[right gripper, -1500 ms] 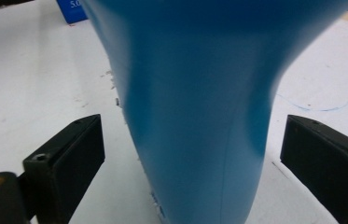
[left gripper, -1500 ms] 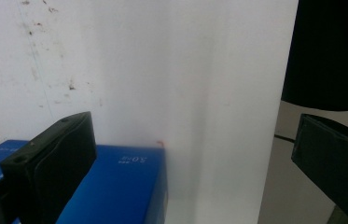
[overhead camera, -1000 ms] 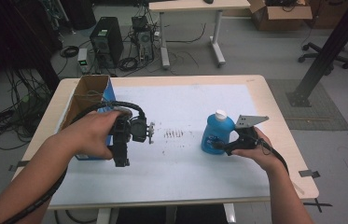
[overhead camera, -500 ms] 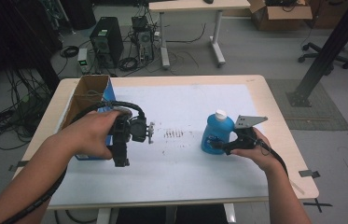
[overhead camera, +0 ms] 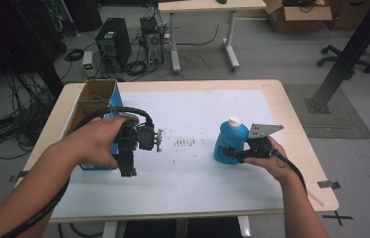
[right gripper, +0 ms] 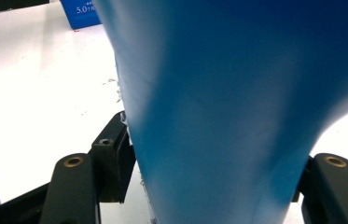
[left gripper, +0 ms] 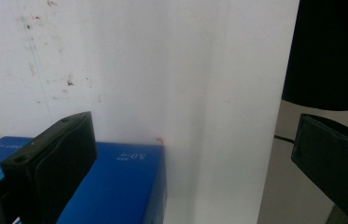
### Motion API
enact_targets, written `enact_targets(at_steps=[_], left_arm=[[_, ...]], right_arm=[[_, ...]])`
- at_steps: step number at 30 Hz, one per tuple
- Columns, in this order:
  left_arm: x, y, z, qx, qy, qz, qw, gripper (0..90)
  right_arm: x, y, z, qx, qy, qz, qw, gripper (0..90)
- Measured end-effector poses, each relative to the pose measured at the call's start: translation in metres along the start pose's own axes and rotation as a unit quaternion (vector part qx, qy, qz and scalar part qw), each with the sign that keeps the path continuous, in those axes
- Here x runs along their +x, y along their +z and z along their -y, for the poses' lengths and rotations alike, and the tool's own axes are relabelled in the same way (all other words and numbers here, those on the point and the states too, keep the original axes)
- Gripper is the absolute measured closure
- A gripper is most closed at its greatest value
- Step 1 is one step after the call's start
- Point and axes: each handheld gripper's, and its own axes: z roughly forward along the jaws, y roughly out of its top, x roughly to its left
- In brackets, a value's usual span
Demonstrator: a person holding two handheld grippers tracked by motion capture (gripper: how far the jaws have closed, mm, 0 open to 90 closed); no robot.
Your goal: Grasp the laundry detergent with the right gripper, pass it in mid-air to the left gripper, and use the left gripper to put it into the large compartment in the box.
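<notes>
— Look at the right hand-held gripper [overhead camera: 232,152]. Its jaws stand on both sides of the blue bottle [overhead camera: 231,141], low on the body, and they seem to press it.

— Yes, I think it is grasping the bottle. The bottle stands upright on the white desk [overhead camera: 197,183], at the right of the middle, with its white cap [overhead camera: 234,121] on.

— What can go wrong here?

— The grip is low and the bottle is tall. If the person lifts fast, the top may tip away from the jaws. The plastic wall also looks smooth, so it can slide.

— And the left hand-held gripper [left gripper: 195,158]?

— It is released; the jaws are wide apart with nothing between them. It hangs above the desk just beside the blue cardboard box [overhead camera: 93,106]. If it swings down, it may knock the box.
</notes>
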Motion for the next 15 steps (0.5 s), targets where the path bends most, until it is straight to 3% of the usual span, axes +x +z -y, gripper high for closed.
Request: enact_targets(at_steps=[7,15], left_arm=[[0.0,-0.001,-0.001,-0.003,0.002,-0.003,1.0,0.5],[0.001,-0.006,-0.005,-0.003,0.003,-0.006,1.0,0.3]], right_arm=[[0.0,-0.001,0.001,-0.009,0.005,0.004,0.9999,44.2],[0.007,-0.01,-0.012,-0.02,-0.019,-0.003,0.9996,45.0]])
